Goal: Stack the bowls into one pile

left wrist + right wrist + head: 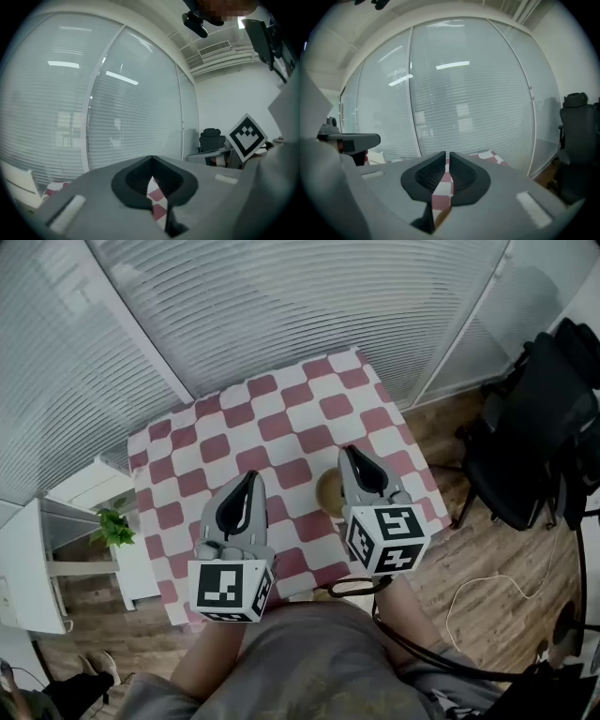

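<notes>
Tan and round, the bowl [327, 491] is the one task piece we can find. In the head view only its left part shows, because the right gripper [351, 454] hangs in front and covers the rest. We cannot tell whether it is a single bowl or several nested together. It sits on the red-and-white checked tablecloth [281, 418], near the table's right edge and toward the person's side. Neither gripper view shows it; past the jaws we see only slivers of checked cloth.

The near edge of the table is hidden behind the two marker cubes [230, 589] and the person's arms. The office chair [534, 437] at the right is dark, and we make out little of its shape. A small green plant [114, 526] stands on a white shelf [56, 559] to the left of the table.

In the left gripper view, the left gripper [151, 161] has its tips meeting, with only a thin wedge of gap lower down. Nothing is between them. From above, this gripper [248, 479] hovers over the cloth, well apart from the bowl.

In the right gripper view, the right gripper [446, 157] shows its dark ribbed pads [429, 176] drawn almost together. A narrow slit remains, with cloth behind it, and it grips nothing. Whether it touches the bowl beneath we cannot tell.
</notes>
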Demonstrator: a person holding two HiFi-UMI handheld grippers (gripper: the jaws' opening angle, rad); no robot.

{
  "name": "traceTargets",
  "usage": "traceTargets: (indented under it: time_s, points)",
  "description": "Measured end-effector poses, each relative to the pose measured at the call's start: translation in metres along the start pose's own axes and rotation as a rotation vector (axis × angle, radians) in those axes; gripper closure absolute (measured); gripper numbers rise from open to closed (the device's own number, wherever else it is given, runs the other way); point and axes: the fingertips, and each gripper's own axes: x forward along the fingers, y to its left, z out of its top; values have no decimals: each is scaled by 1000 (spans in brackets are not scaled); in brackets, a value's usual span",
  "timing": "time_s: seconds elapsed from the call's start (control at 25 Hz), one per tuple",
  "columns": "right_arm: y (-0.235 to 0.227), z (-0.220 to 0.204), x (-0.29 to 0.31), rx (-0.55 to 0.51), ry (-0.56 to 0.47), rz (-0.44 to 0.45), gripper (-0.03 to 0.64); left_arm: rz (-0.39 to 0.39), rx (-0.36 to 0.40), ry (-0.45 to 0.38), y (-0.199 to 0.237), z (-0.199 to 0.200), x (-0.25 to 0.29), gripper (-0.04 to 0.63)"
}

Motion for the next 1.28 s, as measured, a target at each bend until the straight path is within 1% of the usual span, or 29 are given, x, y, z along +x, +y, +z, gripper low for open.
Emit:
traceTargets:
  time_s: [0.12, 0.32, 0.44, 0.64, 0.88, 1.08, 1.28]
  points:
    - [30, 24, 2, -38, -60, 61, 589, 59, 27, -50, 23, 19, -12, 595]
    - [69, 53, 9, -118, -122, 124, 591, 149, 61, -110, 59, 50, -26, 595]
    - [87, 62, 14, -151, -138, 152, 591, 176, 70, -141, 74, 60, -32, 595]
    - [117, 63, 24, -189, -138, 200, 592, 223, 79, -159, 98, 67, -47, 595]
    - [128, 64, 26, -231, -157, 236, 592, 243, 74, -170, 105, 70, -46, 595]
    - [134, 62, 37, -225, -154, 242, 592, 245, 58, -155, 116, 64, -43, 595]
    - [134, 61, 41, -222, -151, 246, 592, 242, 57, -151, 116, 60, -39, 595]
